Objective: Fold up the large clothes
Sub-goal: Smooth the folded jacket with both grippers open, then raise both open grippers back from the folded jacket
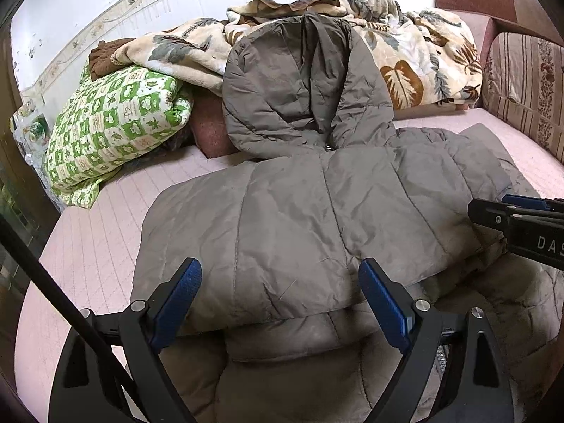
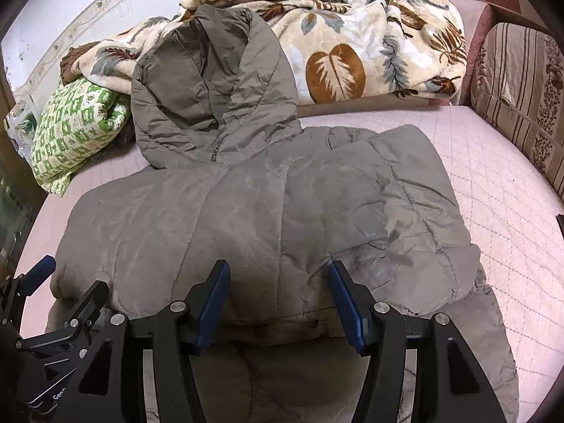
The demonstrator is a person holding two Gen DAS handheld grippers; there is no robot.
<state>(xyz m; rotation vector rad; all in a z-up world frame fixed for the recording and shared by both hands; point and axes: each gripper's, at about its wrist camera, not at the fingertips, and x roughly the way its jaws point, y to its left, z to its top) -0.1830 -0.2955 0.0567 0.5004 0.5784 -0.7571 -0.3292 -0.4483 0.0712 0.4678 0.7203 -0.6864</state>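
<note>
A large grey-brown hooded puffer jacket (image 1: 317,218) lies on the pink quilted bed (image 1: 88,232), its lower part folded up over the body and its hood (image 1: 303,84) propped against the bedding behind. It also shows in the right wrist view (image 2: 268,218). My left gripper (image 1: 280,282) is open and empty, its blue pads (image 1: 183,299) hovering over the jacket's folded near edge. My right gripper (image 2: 278,282) is open and empty above the same edge, further right. The right gripper appears in the left wrist view at the right edge (image 1: 521,222), and the left gripper appears at lower left in the right wrist view (image 2: 46,299).
A leaf-print blanket (image 1: 405,53) and a green-and-white checked quilt (image 1: 112,123) are piled at the back by the wall. A striped sofa arm (image 2: 521,98) borders the right. Bare pink mattress (image 2: 493,183) lies right of the jacket.
</note>
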